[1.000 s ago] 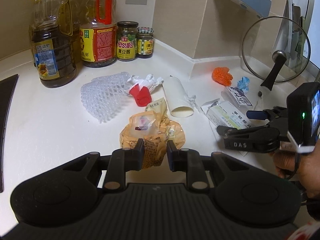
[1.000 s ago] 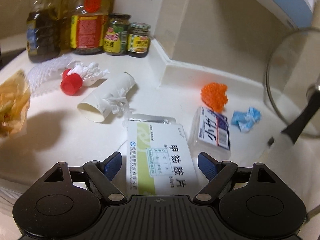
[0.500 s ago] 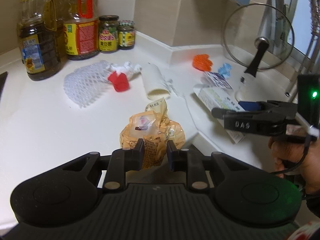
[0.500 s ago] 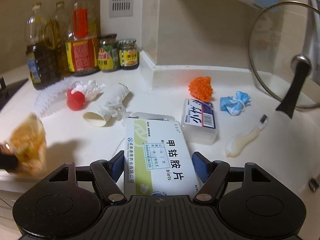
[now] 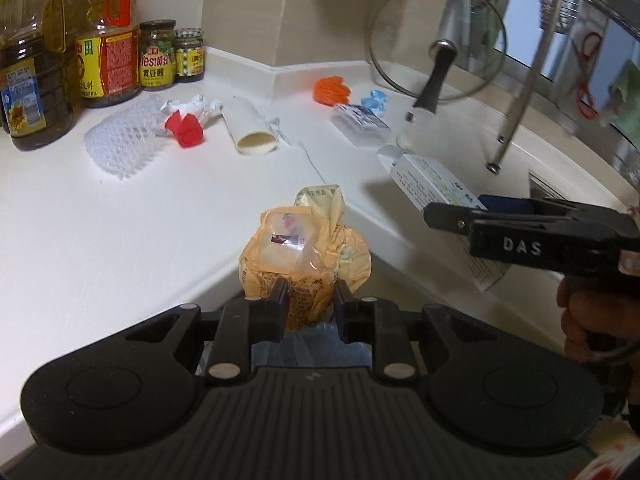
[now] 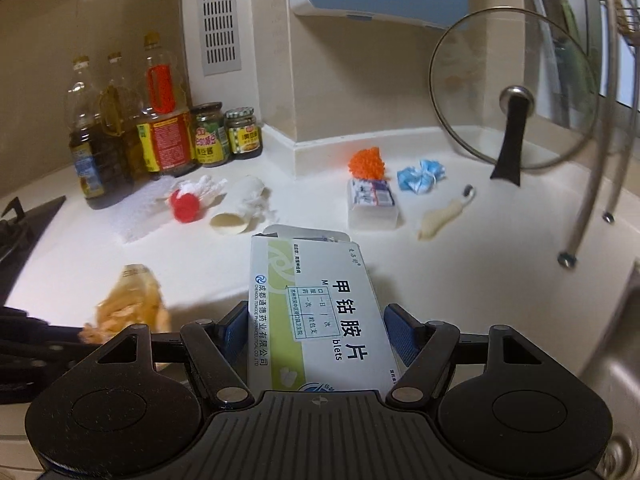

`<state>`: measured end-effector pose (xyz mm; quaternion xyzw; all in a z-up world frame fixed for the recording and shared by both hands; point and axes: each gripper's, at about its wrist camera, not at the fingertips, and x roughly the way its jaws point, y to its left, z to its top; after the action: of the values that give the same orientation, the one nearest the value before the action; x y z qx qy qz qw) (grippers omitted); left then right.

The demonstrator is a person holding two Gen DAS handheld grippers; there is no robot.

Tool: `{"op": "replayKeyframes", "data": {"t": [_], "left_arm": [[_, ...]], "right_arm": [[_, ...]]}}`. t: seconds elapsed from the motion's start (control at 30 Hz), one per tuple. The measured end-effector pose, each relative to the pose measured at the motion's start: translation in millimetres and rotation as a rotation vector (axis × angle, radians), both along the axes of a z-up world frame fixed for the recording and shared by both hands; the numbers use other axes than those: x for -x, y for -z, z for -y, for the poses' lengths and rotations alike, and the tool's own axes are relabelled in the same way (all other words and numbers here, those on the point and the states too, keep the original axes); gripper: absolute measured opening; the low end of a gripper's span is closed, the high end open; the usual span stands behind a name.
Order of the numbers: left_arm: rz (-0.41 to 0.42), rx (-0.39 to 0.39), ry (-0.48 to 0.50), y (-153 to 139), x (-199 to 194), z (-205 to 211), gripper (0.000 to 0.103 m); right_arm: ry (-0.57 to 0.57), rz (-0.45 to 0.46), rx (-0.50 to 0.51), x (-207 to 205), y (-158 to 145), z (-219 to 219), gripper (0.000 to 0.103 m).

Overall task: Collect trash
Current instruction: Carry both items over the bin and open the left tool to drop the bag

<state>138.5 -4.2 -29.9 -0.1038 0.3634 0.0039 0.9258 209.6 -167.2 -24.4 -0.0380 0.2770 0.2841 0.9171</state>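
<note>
White counter (image 5: 120,216) – L gripper (image 5: 308,304) pinches yellow wrapper (image 5: 304,248), R gripper (image 6: 314,330) clamps pill box (image 6: 316,304).

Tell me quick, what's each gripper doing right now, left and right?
Left gripper: shut on the crumpled yellow snack bag, lifted off the counter.
Right gripper: shut on the white and green medicine box, carried in the air.
</note>
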Motion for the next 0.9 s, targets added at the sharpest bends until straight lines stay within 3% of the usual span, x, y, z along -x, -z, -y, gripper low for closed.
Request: {"op": "replayKeyframes", "data": {"t": [0.37, 0.9], "left_arm": [[-0.093, 0.023, 0.059, 47.7, 40.0, -3.5, 0.021], [-0.203, 0.031, -0.013, 138.8, 24.0, -6.2, 0.021]], "right_arm": [[0.034, -0.110, 0.020, 74.2, 44.4, 1.1, 0.071], [-0.040, -0.126, 0.023, 54.9, 133.6, -7.5, 0.071]]}}
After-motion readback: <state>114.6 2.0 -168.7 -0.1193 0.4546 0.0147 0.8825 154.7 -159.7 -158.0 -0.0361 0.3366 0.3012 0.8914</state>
